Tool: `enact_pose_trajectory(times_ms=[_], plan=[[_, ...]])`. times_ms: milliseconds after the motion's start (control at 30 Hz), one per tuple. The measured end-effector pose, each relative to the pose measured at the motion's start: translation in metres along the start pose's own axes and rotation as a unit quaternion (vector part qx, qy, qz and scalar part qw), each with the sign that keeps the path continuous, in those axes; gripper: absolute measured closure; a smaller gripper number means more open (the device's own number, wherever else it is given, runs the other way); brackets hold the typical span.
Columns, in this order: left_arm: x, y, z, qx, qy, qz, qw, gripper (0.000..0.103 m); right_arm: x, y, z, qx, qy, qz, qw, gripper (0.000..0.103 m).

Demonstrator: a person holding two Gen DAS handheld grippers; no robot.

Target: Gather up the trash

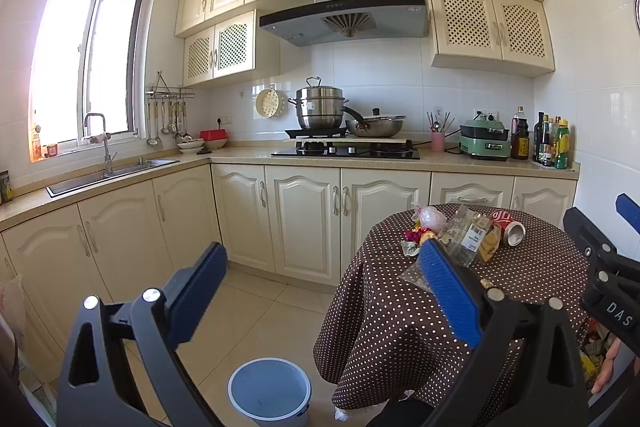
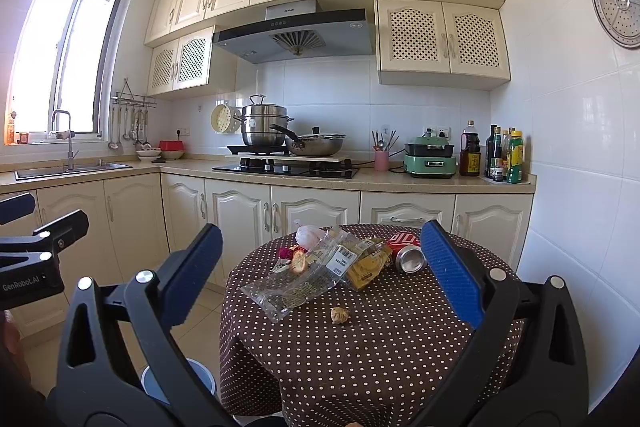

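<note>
Both grippers are spread wide with nothing in them: the right gripper (image 2: 320, 275) hangs in front of the little round table (image 2: 360, 367), the left gripper (image 1: 324, 291) is off to that side with the blue bin (image 1: 269, 393) on the floor below it, right by the table's edge.

All the trash is piled toward the far side of the polka-dot cloth: a crushed red can (image 2: 406, 253) on its side, a yellow snack wrapper (image 2: 366, 263) just beside it, a long clear plastic bag (image 2: 296, 283) sprawling toward the front, a whitish knotted bag (image 2: 308, 235) at the back, some small colourful scraps (image 2: 292, 257) next to that, and one lone crumpled bit (image 2: 339, 315) sitting apart, nearer us.

Stuff I'd worry about:
- That can is round and lying down. Pinch it off-centre and I bet it squirts out and rolls off the back.
- The clear bag overlaps the wrapper and scraps, so lifting it could drag the rest along or fling crumbs onto the floor.
- The cloth is loose. Fingers digging in for the small bit could snag fabric and pull the whole pile.
- The bin sits low and half tucked by the table, so dropping from height could miss.
</note>
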State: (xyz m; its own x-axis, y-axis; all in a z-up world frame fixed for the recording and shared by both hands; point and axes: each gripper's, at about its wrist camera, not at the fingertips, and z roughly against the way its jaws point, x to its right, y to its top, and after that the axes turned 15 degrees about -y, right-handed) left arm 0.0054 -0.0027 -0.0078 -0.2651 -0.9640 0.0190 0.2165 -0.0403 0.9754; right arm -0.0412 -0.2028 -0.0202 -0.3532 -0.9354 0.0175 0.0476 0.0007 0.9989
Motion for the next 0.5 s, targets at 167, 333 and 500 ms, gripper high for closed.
enact_pose_trajectory(times_ms=[167,333,500], plan=[[0.0001,0.0010,0.0001,0.000,0.000,0.000,1.0000,0.008,-0.0009,-0.0009,-0.0008,-0.001,0.002,0.001,1.000,0.006],[-0.0002,0.0015,0.0002,-0.001,0.000,0.001,1.0000,0.008,-0.0019,-0.0012,-0.0018,-0.002,0.002,0.001,1.000,0.006],[-0.0004,0.0016,0.0004,-0.001,-0.001,0.002,1.0000,0.008,-0.0056,-0.0034,-0.0033,-0.003,0.004,0.004,1.000,0.006]])
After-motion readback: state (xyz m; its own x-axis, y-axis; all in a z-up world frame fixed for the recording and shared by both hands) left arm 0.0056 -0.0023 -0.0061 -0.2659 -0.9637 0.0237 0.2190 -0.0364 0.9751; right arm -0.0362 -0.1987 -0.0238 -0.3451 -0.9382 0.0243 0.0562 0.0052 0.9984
